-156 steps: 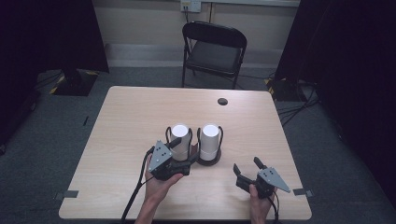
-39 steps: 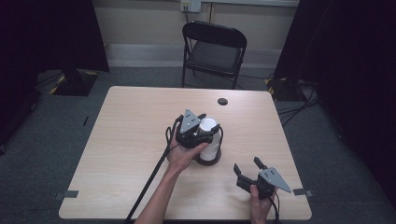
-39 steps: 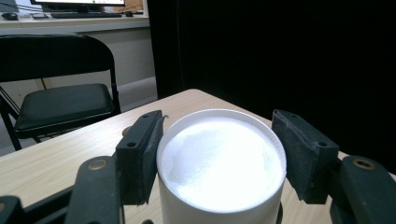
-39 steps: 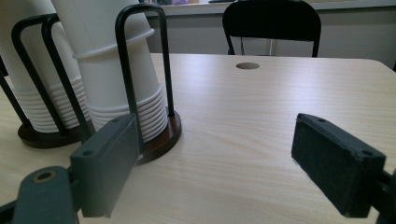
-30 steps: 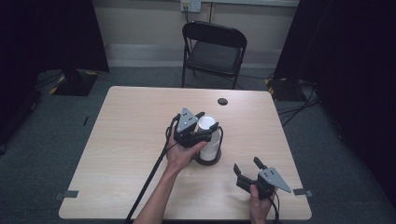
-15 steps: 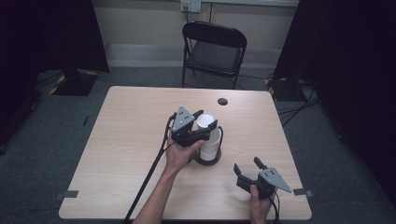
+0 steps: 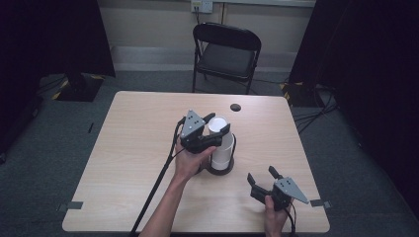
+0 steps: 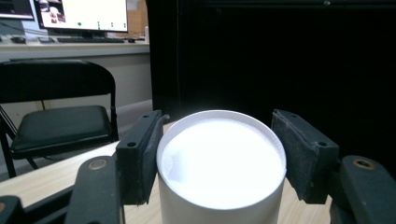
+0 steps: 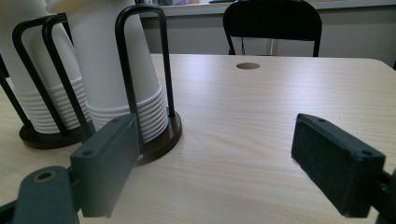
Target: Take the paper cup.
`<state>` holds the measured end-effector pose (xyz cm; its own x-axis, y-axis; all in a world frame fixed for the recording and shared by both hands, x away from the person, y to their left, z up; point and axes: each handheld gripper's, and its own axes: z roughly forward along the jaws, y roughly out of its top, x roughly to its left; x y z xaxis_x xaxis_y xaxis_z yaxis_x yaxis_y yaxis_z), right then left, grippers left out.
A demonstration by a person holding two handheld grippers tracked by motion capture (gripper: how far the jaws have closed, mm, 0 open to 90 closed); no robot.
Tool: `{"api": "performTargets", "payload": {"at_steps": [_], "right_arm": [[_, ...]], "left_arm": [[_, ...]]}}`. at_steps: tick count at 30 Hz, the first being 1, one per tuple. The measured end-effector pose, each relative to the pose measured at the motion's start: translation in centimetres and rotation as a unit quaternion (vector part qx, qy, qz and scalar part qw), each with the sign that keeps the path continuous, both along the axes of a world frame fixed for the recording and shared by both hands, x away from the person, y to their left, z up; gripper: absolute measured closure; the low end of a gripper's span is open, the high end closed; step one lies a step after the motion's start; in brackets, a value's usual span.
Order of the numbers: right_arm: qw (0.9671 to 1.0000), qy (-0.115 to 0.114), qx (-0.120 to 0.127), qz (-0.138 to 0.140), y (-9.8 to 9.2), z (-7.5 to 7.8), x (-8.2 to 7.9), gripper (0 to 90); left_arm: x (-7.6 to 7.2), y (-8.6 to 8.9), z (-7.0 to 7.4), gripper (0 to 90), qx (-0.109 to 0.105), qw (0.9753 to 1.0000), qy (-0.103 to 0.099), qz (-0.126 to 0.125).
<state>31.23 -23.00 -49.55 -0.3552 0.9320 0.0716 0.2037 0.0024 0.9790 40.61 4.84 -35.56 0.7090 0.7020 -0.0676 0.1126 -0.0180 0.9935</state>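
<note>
Left gripper [image 7: 213,124] sits just above the middle of the high view, and its jaws straddle the top of the white cup stack [image 7: 221,143], one on each side. In the left gripper view the stack's top [image 8: 222,163] takes up the bottom centre, with the left pad [image 8: 140,156] right up against the cup wall while the right pad [image 8: 303,158] has a sliver of gap, so I'd call it spread around the cup rather than clamped (it's close, though). The person's left hand [image 7: 190,160] wraps the gripper body from below.

The stack stands upside down in a round dark holder [image 7: 220,168] with black wire hoops, about centre of the table [image 7: 138,148]. The right gripper view shows two such stacks side by side in the upper left, the nearer one [image 9: 126,79] and another behind it [image 9: 28,60], each on its own dark base.

Right gripper [image 7: 262,178] rests at the lower right of the high view, well apart from the stacks, jaws wide apart with nothing between them but bare tabletop. Right hand [image 7: 274,217] holds it from the bottom edge.

Further out: a small dark hole [image 7: 235,107] in the table near its far edge, and a black folding chair [image 7: 227,54] beyond it at top centre.
</note>
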Motion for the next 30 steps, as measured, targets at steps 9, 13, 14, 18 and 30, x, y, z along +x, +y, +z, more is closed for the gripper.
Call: {"api": "performTargets", "payload": {"at_steps": [9, 13, 14, 18, 30], "right_arm": [[1.0000, 0.000, 0.000, 0.000, 0.0, 0.0, 0.0, 14.5], [1.0000, 0.000, 0.000, 0.000, 0.0, 0.0, 0.0, 14.5], [1.0000, 0.000, 0.000, -0.001, 0.0, 0.0, 0.0, 14.5], [1.0000, 0.000, -0.001, 0.000, 0.0, 0.0, 0.0, 14.5], [1.0000, 0.001, -0.003, -0.003, 0.0, 0.0, 0.0, 14.5]], "left_arm": [[-0.6, 0.7, 0.8, 36.0, -0.014, 0.9998, -0.011, -0.005], [-0.9, 0.8, 0.9, 36.0, -0.016, 0.9998, -0.009, -0.009], [-1.1, 0.9, 1.0, 36.0, -0.016, 0.9998, -0.008, -0.012], [-1.6, 1.1, 1.2, 36.0, -0.019, 0.9997, -0.013, -0.013], [-2.9, 2.4, 0.7, 36.0, -0.011, 0.9997, -0.009, -0.020]]}}
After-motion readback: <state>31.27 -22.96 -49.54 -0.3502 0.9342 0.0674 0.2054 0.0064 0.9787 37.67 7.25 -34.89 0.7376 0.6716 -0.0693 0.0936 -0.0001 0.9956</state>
